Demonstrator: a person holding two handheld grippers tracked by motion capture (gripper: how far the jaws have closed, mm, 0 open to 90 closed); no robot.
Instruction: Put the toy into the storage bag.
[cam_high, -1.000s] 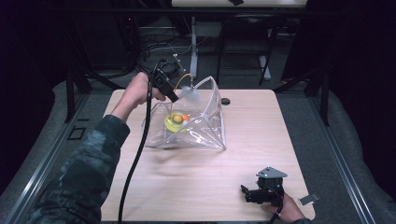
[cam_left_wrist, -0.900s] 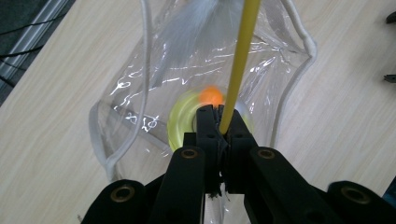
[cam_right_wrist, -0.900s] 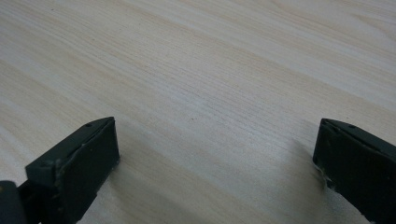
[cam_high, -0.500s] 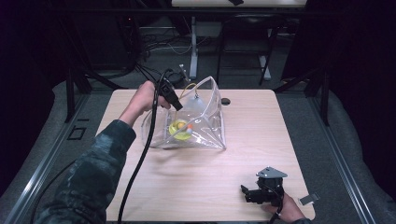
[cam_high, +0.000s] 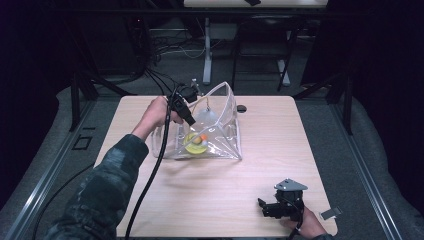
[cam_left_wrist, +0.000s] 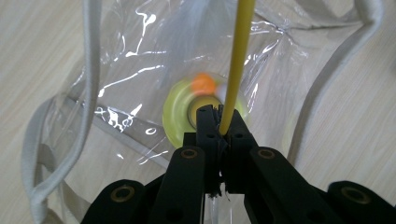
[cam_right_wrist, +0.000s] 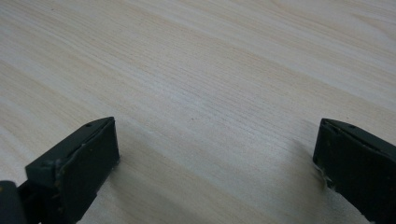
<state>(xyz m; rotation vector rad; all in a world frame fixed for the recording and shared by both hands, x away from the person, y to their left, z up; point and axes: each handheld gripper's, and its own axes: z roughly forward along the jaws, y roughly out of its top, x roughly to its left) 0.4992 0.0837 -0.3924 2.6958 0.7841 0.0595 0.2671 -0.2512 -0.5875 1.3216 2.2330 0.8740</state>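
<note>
On the left half of the pale wooden surface (cam_high: 215, 200) sits a clear plastic bag (cam_high: 222, 145), soft and glossy, edged with whitish fabric trim and carrying looped whitish handles (cam_left_wrist: 91, 70); its mouth stands open and upward, toward the far edge. Through the film a round yellow object (cam_high: 192, 144) shows at the bottom of the bag, with a small orange piece (cam_high: 203, 137) just beside or on it. The left gripper (cam_high: 186, 116) hangs over the bag's left side, pointing down into it, its black cable trailing back over the near edge beside the camouflage sleeve (cam_high: 100, 195). From above, the fingers are too small to read. The left gripper view settles it: the fingers (cam_left_wrist: 208, 126) are closed together, pinching a thin yellow strip (cam_left_wrist: 237, 60) that runs straight up out of the picture, with the blurred yellow object (cam_left_wrist: 177, 116) and the orange piece (cam_left_wrist: 203, 84) directly behind the tips under the wrinkled plastic. Whether the strip belongs to that object I cannot tell. Far to the right, at the near corner and well apart from the bag, the right gripper (cam_high: 265, 207) lies low at the surface in the person's hand, a grey plate on top. The right gripper view shows its fingers (cam_right_wrist: 79, 158) spread wide with bare wood grain between them, gripping nothing.
</note>
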